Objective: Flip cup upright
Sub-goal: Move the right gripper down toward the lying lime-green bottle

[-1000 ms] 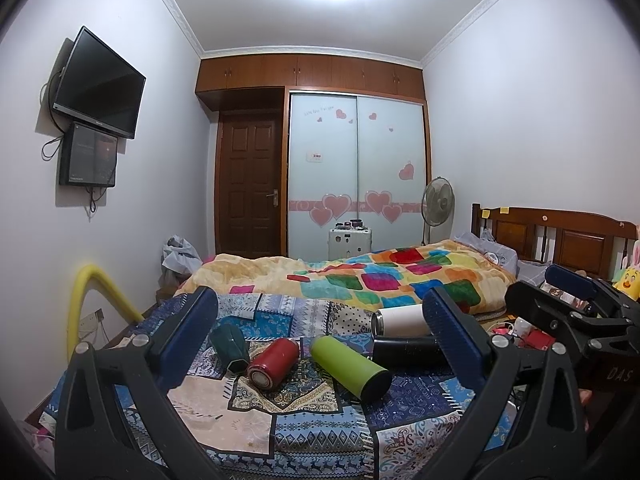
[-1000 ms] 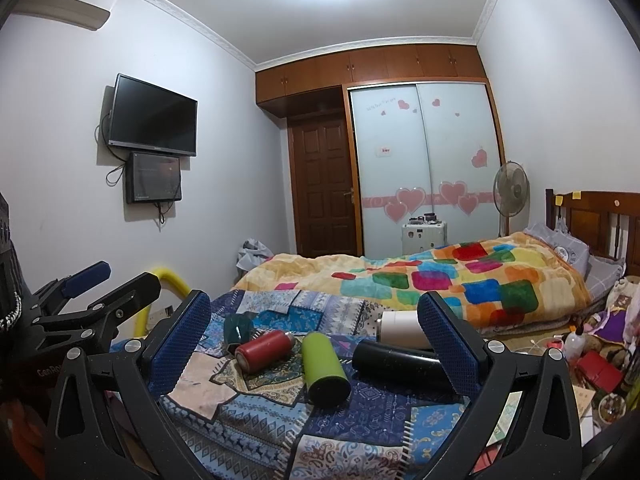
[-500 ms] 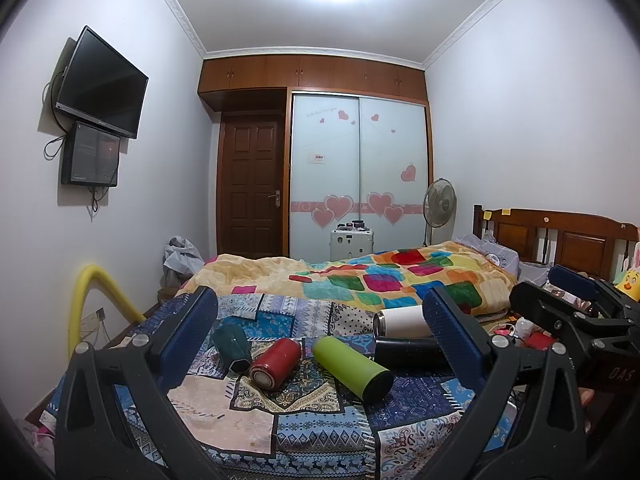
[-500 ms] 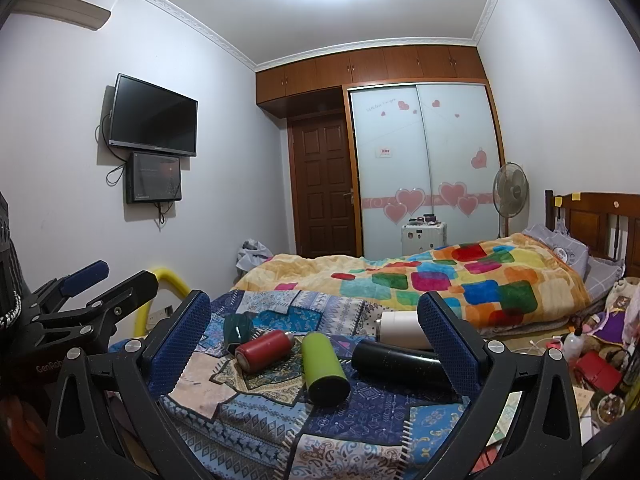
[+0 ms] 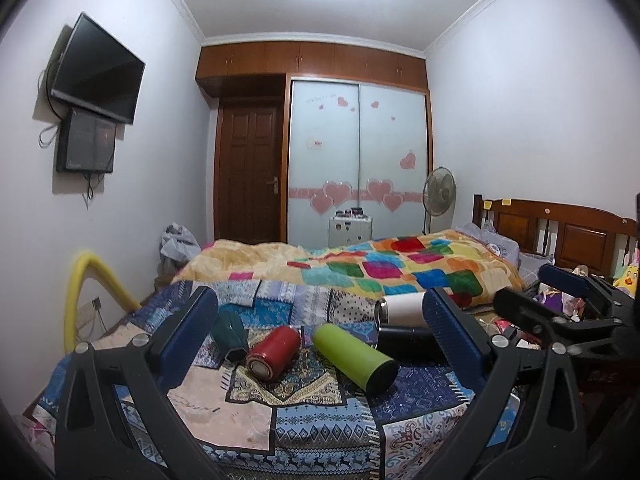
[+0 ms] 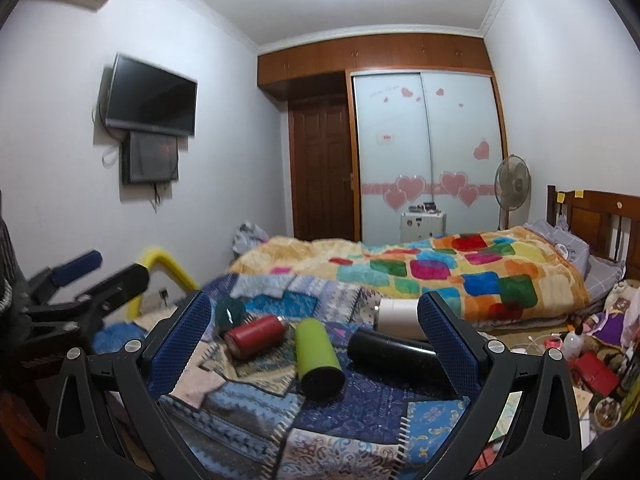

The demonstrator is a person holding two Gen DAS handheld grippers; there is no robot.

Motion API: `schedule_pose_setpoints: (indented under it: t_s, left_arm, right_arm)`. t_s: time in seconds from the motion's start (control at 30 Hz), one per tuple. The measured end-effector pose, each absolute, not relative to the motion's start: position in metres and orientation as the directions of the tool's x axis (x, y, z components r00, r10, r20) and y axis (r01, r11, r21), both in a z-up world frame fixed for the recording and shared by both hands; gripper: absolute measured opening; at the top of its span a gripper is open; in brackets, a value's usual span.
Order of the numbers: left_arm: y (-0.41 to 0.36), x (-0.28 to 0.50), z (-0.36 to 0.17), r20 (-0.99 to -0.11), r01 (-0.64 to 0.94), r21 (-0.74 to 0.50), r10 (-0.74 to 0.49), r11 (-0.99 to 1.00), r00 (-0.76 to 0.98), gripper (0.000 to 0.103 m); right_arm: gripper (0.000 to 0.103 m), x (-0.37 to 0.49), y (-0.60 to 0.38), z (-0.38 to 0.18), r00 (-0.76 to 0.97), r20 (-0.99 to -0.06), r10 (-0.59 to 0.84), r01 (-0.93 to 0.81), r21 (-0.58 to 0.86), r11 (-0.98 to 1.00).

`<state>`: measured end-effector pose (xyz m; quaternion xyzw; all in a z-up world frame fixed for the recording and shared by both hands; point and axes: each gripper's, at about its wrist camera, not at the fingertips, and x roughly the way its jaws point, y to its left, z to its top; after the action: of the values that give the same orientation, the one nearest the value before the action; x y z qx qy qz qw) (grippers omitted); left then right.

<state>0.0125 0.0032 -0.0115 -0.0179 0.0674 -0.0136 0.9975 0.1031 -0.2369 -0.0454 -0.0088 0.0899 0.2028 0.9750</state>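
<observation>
On patchwork cloth [image 5: 256, 416]: five cups [image 5: 352, 354] unmoved | both tools [image 5: 320, 332] [image 6: 314, 338] spread, nearer

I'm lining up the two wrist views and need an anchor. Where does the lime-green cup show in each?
Left wrist: green cup lies on its side, lower centre, right of the red cup.
Right wrist: green cup lower centre, dark end toward the camera.
Shared landmark: red cup, immediately left of it.
</observation>
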Motion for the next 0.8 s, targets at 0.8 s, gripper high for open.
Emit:
schedule_pose_setpoints:
  t_s: [0.8]
  left_arm:
    - [0.070,0.130,-0.090,-0.350,-0.076,-0.093,0.039,0.993,0.936,0.103]
  right_arm:
    - [0.101,0.293,-0.160,-0.144,0.584,-0.709,0.395,-0.545,0.018,0.838]
